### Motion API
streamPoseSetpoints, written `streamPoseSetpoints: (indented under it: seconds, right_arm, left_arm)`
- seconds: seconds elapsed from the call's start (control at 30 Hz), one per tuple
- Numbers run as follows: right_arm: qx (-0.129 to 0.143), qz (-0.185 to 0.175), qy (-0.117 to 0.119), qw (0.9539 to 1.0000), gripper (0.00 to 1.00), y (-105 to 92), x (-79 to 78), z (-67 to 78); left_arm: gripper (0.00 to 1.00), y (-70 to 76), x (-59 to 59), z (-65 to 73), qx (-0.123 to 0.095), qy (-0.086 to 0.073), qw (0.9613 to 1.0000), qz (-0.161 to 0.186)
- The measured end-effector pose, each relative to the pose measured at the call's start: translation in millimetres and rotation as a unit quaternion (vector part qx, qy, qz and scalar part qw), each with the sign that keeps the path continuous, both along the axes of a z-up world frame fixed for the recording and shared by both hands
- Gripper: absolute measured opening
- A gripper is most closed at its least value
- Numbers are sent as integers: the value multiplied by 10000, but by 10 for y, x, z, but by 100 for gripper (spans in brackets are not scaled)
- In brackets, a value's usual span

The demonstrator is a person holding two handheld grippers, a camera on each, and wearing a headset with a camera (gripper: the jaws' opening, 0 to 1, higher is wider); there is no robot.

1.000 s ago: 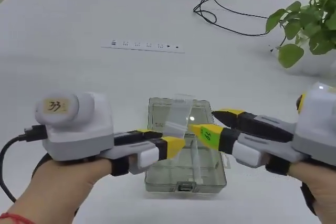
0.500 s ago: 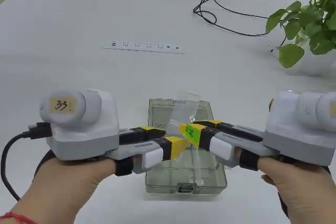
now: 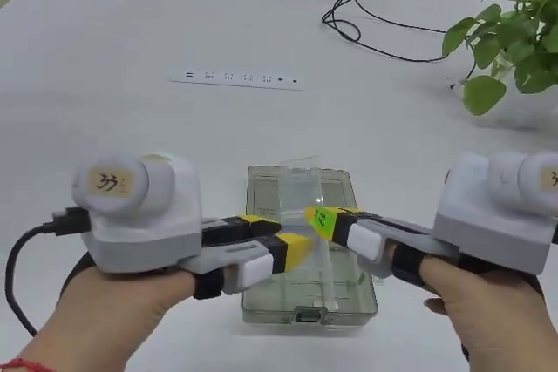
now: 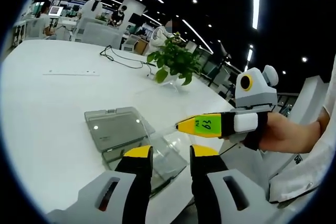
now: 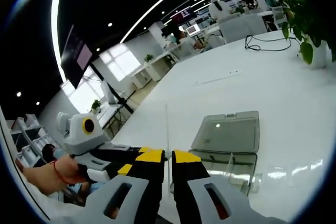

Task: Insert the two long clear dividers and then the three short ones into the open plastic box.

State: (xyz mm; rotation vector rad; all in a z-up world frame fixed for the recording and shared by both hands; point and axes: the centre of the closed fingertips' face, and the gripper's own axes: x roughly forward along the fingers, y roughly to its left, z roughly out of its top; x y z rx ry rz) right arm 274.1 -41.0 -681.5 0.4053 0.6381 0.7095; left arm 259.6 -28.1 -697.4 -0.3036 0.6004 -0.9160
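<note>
Right gripper (image 3: 316, 218): the fingers are closed to a thin slit on a clear divider (image 3: 301, 191); in the right gripper view the sheet shows edge-on as a fine line (image 5: 167, 124) rising from between the yellow fingertips (image 5: 185, 157). The divider stands above and beyond these fingers, over the open plastic box (image 3: 261, 185); the box lies on the table (image 3: 131, 58), directly below both sets of fingers.

Left gripper (image 3: 292, 237): the fingers stand a narrow gap apart; in the left gripper view the box base shows through that gap. The divider's lower edge lies just beyond the left fingertips (image 4: 139, 153); contact cannot be told. The two grippers' tips face each other, close together, above the box.

A seated divider (image 3: 326, 280) stands upright in the box base, below the right fingers.

Well beyond all the fingers lie a power strip (image 3: 240, 77) and a black cable (image 3: 375, 28); a potted plant (image 3: 510, 41) stands beyond the right gripper.
</note>
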Motion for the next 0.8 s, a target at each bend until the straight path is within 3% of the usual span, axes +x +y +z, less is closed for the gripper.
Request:
streamPoseSetpoints:
  seconds: [0.47,0.8]
  right_arm:
    - [-149,-91,70,9998,6,-26,113,73]
    - [-335,-139,421,9985,7,32,187,45]
  left_arm:
    - [40,17,-51,62,-36,-271,9994,-204]
    - [55,131,-172,-3,218,-570,9961,-630]
